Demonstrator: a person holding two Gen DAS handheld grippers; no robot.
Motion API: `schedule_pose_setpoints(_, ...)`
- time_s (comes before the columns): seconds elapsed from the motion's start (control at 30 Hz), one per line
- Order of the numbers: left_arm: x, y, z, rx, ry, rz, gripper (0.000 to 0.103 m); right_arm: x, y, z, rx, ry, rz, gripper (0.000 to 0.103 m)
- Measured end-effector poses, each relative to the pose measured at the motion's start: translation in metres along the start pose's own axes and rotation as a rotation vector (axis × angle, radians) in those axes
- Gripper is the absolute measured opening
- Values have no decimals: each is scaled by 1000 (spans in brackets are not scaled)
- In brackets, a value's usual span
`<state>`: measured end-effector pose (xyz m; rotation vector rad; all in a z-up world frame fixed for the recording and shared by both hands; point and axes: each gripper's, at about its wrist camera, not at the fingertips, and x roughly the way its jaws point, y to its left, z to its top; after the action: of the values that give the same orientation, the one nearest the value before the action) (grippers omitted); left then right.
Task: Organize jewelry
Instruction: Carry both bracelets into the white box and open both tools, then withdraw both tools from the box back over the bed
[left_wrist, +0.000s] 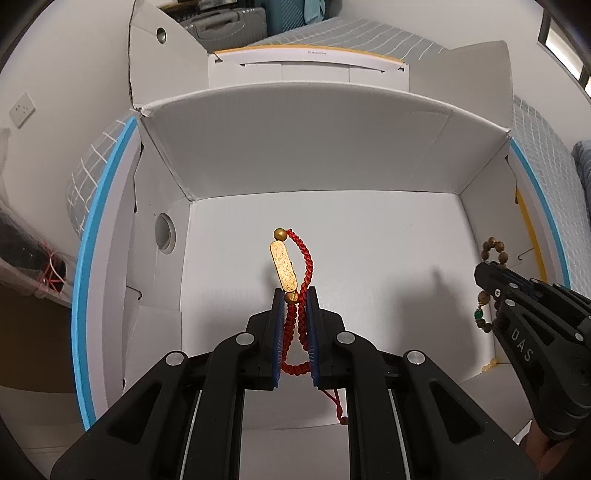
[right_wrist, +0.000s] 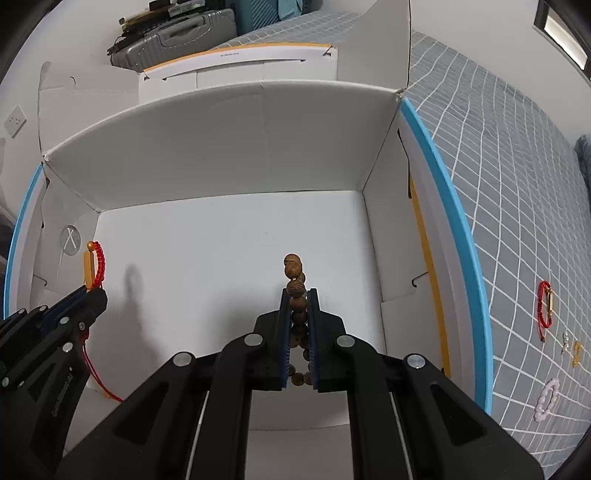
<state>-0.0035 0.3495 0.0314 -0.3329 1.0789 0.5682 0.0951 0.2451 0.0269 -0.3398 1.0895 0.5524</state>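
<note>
Step in hand: transfer of two bracelets into the white box (left_wrist: 332, 147). Both are held above the box floor, neither released.

Left gripper (left_wrist: 293, 295): jaws nearly closed, pinching the red cord bracelet (left_wrist: 306, 266) w/ gold bar charm. Bar and bead stand up past the tips; the cord loop runs back between the pads and a loose tail hangs below.

Right gripper (right_wrist: 298, 295): jaws nearly closed on the wooden bead bracelet (right_wrist: 295, 286). Several beads stick up above the tips; the rest of the loop hangs between and behind the pads.

Judgement: carry phase about done, deposit pending. Next move calls for lowering each gripper toward the box floor and opening the jaws so the pieces lie apart, not heaped. Risk: cord or beads may catch on the pads at release. The left tail could snag.

View differences:
- Right wrist view only: more jewelry left on the checked bed cover (right_wrist: 498, 184), outside the box on the right side: a second red cord bracelet (right_wrist: 545, 306), a small pearl piece (right_wrist: 565, 341), a small gold piece (right_wrist: 576, 354), a pink bead bracelet (right_wrist: 546, 400). So the task is well short of complete.
- Left wrist view only: a green bead (left_wrist: 479, 314) on the wooden bracelet, plus a small pale item (left_wrist: 488, 366) at the box floor's right edge; identity unclear.
- Each view shows the other gripper from the side, w/ its shadow on the floor.
</note>
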Motion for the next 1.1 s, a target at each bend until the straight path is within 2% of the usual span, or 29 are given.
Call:
schedule_pose_setpoints(0.2,-4,0,0,0,-8,20,16,-1,0,3,-10,-7,-3,10)
schedule_pose_setpoints(0.27,-8,-1,1,3,-22,19,22,-2,1,4,-14,-15,-10,14)
schedule_pose_setpoints(0.3,-12,-1,1,4,-32,21,26,-4,1,3,-14,-23,-9,25)
schedule_pose_setpoints(0.33,-18,-1,0,5,-53,31,36,-6,0,3,-12,-30,-11,37)
schedule_pose_setpoints(0.37,-22,0,0,4,-64,38,45,-11,0,2,-11,-45,-15,41)
schedule_pose_setpoints(0.5,-40,3,-1,-5,-119,56,61,-26,-1,0,-10,-87,-13,65)
schedule_pose_setpoints(0.53,-45,5,-1,-12,-134,56,69,-32,-1,0,-10,-107,-18,70)
schedule_pose_setpoints(0.6,-52,7,-3,-16,-158,70,71,-42,-1,0,-11,-138,-26,78)
schedule_pose_setpoints(0.7,-57,11,0,-29,-185,65,85,-58,-3,-1,0,-193,-39,91)
schedule_pose_setpoints(0.73,-60,11,-1,-33,-197,63,93,-62,-5,-2,10,-209,-38,93)
schedule_pose_setpoints(0.77,-64,12,-3,-38,-217,60,95,-66,-6,-2,15,-220,-37,94)
schedule_pose_setpoints(1.1,-96,-8,-11,-2,-296,20,97,-100,-42,-9,49,-325,-106,95)
